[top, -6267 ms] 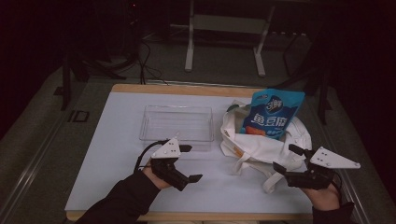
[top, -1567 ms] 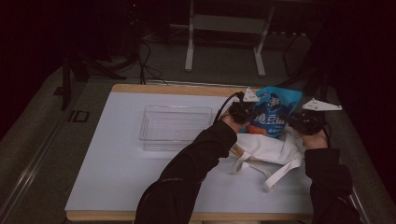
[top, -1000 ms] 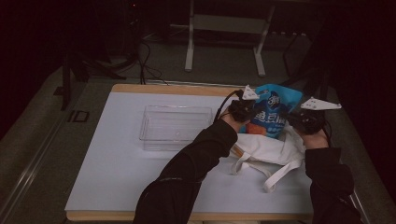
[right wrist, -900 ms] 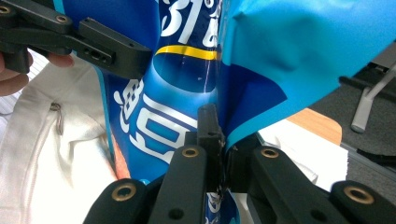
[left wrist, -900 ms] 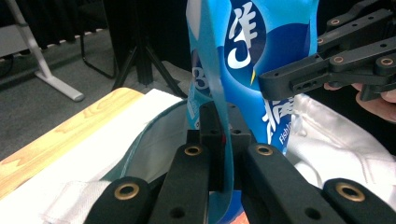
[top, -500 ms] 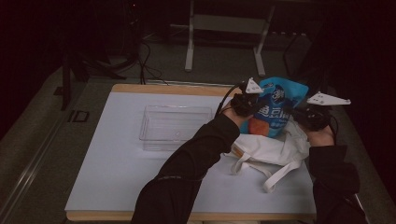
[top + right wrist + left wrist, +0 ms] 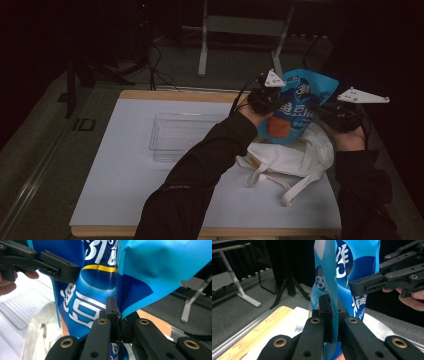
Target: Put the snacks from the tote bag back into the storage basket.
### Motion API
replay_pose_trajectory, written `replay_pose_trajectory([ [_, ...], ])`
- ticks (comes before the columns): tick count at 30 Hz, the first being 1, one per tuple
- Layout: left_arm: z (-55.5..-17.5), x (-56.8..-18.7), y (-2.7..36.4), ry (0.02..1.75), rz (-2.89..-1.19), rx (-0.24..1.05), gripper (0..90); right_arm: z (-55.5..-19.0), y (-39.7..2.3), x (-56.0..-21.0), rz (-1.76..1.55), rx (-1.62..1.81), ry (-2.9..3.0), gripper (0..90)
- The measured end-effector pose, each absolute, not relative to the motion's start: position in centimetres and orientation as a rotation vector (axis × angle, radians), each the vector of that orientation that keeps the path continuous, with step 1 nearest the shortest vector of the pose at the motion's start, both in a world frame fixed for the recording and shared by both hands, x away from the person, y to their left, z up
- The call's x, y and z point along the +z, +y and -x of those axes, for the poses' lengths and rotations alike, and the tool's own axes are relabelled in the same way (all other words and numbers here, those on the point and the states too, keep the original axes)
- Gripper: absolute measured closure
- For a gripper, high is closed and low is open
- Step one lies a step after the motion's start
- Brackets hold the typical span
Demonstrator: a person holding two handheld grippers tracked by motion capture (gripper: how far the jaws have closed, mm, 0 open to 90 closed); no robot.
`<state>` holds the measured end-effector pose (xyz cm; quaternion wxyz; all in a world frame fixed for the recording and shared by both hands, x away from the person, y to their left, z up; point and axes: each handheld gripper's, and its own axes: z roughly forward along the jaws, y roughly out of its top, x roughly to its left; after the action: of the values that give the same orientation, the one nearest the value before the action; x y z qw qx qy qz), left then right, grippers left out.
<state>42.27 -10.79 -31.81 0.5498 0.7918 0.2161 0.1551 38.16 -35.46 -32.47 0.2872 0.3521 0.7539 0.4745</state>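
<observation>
A blue snack bag (image 7: 296,106) with white lettering hangs in the air above a white cloth tote bag (image 7: 295,161). My left gripper (image 7: 271,101) is shut on the bag's left edge, and in the left gripper view its jaws pinch the thin blue film (image 7: 331,315). My right gripper (image 7: 330,111) is shut on the bag's right edge, with the film creased between its jaws (image 7: 117,315). Each gripper view shows the other gripper across the bag (image 7: 387,280) (image 7: 47,265). The bag's lower end still sits at the tote's mouth.
A clear plastic tray (image 7: 182,134) lies on the white table mat (image 7: 115,190), left of the tote. The tote's handles (image 7: 295,187) trail toward the front edge. Dark floor and a stand's legs (image 7: 202,55) are beyond the table.
Both grippers have risen with the blue bag held between them. The bag now stands higher out of the tote than a second ago.
</observation>
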Motion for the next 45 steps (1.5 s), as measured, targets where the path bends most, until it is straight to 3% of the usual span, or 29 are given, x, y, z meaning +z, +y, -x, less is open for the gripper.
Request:
replay_pose_trajectory([
  [17, -40.1, -27.5, -7.1, 0.526, -1.862, 0.427, 90.0, -37.0, -32.2, -28.3, -0.856, 1.304, 2.005, 87.8],
  [45, -37.6, -26.7, 4.3, 0.653, -1.820, 0.511, 90.0, -37.7, -20.9, -27.3, -0.715, 1.354, 2.092, 87.9],
])
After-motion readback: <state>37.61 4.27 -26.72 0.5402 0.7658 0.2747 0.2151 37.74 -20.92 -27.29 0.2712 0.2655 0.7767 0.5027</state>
